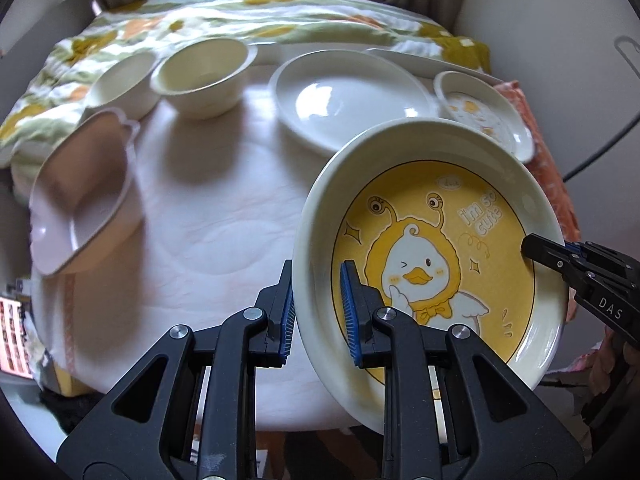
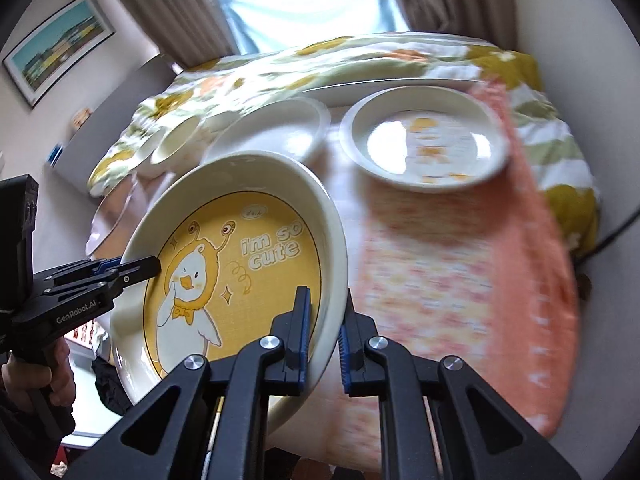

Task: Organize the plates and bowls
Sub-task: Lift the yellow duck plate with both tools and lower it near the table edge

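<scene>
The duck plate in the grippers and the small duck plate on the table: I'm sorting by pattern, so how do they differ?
The held duck plate has a full yellow centre; the small duck plate is mostly white with scattered yellow. The held one is tilted, both grippers at its rim; the small one lies flat, untouched, and looks smaller. Both have cream rims.

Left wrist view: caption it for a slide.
Both grippers grip opposite rims of a tilted yellow duck plate above the table.

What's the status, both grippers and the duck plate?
Left hand-held gripper and right hand-held gripper both clamped on opposite rims of the duck plate. Plate tilted, off the table. White plate ahead, path open.
</scene>
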Motion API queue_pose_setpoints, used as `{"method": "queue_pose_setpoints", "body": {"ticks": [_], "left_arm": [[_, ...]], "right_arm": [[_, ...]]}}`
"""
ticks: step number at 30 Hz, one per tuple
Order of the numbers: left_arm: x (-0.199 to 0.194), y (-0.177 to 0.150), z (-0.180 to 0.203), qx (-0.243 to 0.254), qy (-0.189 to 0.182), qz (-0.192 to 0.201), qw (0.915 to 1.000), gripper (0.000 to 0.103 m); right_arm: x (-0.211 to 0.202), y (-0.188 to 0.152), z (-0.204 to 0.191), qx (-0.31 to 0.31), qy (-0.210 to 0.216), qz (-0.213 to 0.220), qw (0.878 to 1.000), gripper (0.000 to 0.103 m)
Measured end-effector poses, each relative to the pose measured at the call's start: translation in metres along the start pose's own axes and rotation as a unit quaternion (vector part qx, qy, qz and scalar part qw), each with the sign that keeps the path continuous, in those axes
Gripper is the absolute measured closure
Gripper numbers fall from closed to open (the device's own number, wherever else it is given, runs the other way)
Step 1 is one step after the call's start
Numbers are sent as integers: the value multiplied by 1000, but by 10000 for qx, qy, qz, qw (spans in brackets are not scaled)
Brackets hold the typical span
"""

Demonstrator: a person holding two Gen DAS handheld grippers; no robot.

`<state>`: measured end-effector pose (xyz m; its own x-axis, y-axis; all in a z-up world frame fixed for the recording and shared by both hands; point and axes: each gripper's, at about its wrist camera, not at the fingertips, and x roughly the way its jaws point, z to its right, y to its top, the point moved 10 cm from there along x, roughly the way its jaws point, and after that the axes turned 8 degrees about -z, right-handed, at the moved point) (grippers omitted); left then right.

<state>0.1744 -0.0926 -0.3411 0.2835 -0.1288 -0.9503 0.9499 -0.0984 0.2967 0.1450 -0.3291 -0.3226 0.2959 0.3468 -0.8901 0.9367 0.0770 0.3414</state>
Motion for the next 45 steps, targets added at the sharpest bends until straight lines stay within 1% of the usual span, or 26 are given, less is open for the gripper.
{"method": "queue_pose_setpoints", "body": {"ticks": [4, 8, 13, 21, 27, 37, 39, 42, 43, 44, 45], "left_arm": [[6, -10, -46, -155, 110, -80, 9998, 84], [16, -18, -86, -276, 127, -170, 9994, 84], [23, -21, -115, -208, 126, -166, 9996, 84], [36, -20, -127, 26, 131, -54, 9999, 84], [36, -16, -128, 112, 103, 24, 9999, 84], [36, -16, -127, 155, 64, -15, 9999, 84], [36, -16, -127, 131, 46, -33, 9999, 84], [36, -16, -126, 153, 124, -74, 9998, 83], [36, -15, -126, 181, 181, -87, 9996, 81], [37, -15, -125, 199, 254, -106, 9994, 68], [38, -16, -125, 211, 319, -137, 9992, 37]], "right_arm": [[33, 3, -42, -179, 96, -174, 9996, 91], [62, 5, -75, -251, 149, -288, 9992, 91], [85, 9, -101, -265, 102, -335, 9990, 91], [99, 15, -104, -238, -98, -279, 9993, 91], [103, 15, -98, -95, -22, -241, 9997, 91], [103, 12, -95, 167, -5, -185, 9997, 90], [103, 12, -94, 173, 0, -182, 9997, 90], [101, 12, -94, 109, -73, -176, 9998, 90], [100, 12, -93, 84, -96, -152, 9998, 90], [98, 13, -93, 77, -105, -130, 9998, 90], [97, 14, -92, 87, -101, -111, 9999, 90]]}}
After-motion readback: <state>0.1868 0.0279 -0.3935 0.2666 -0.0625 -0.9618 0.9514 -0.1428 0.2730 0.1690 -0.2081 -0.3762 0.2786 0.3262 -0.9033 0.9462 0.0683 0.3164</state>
